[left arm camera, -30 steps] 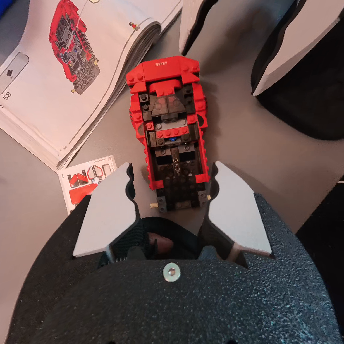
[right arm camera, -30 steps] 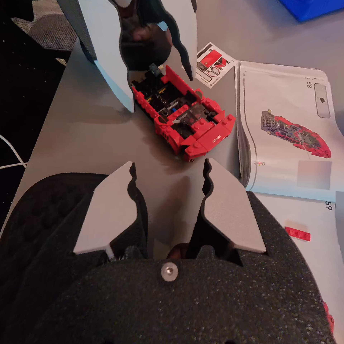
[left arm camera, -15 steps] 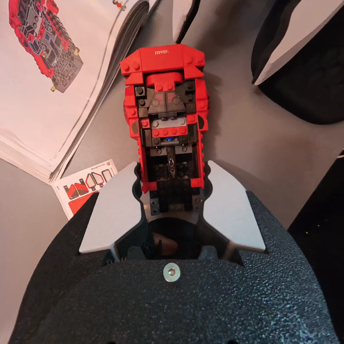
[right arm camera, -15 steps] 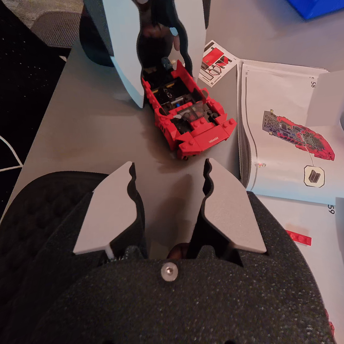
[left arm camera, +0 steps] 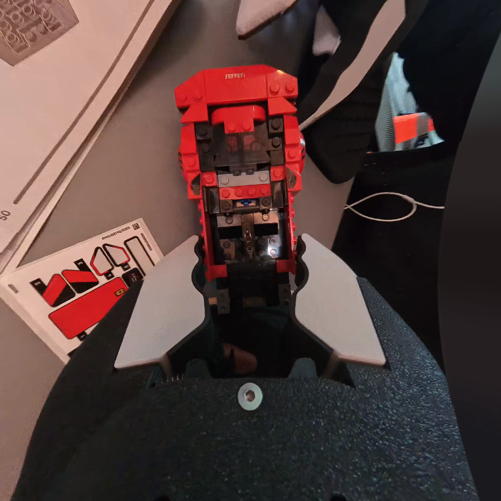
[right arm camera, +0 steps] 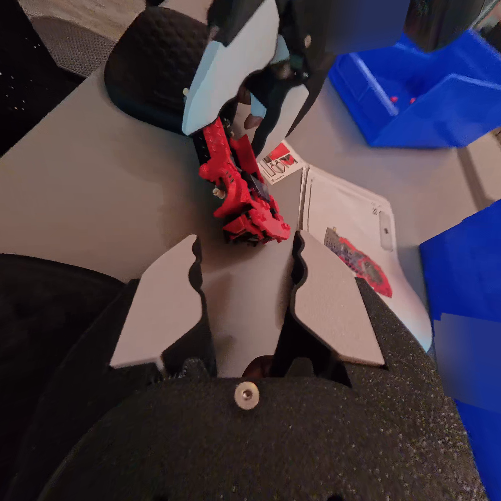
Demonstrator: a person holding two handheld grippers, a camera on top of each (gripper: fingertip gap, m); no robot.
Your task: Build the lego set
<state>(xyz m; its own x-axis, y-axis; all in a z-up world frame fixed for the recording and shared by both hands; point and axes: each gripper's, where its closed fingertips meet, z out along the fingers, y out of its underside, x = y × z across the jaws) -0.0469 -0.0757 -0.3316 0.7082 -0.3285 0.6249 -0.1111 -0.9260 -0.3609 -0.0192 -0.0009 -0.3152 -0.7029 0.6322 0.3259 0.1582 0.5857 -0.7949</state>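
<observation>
The partly built red and black lego car (left arm camera: 238,108) sits with its rear end between the fingers of my left gripper (left arm camera: 248,257), which is shut on it. In the right wrist view the car (right arm camera: 238,195) hangs tilted above the grey table (right arm camera: 81,189), nose down towards me, held from above by the left gripper (right arm camera: 233,108). My right gripper (right arm camera: 245,244) is open and empty, just short of the car's nose. Its fingers (left arm camera: 271,16) show blurred at the top of the left wrist view.
The open instruction booklet (right arm camera: 352,244) lies right of the car, and also shows in the left wrist view (left arm camera: 67,95). A sticker sheet (left arm camera: 81,284) lies beside it. Blue bins (right arm camera: 406,95) stand at the back right and right. A white cable (left arm camera: 385,208) hangs off the table edge. Across from one pair of fingers to the other is roughly 9 cm.
My left gripper moved forward around the car's rear, closed on it and lifted it off the table, tilted. The right gripper stayed open.
</observation>
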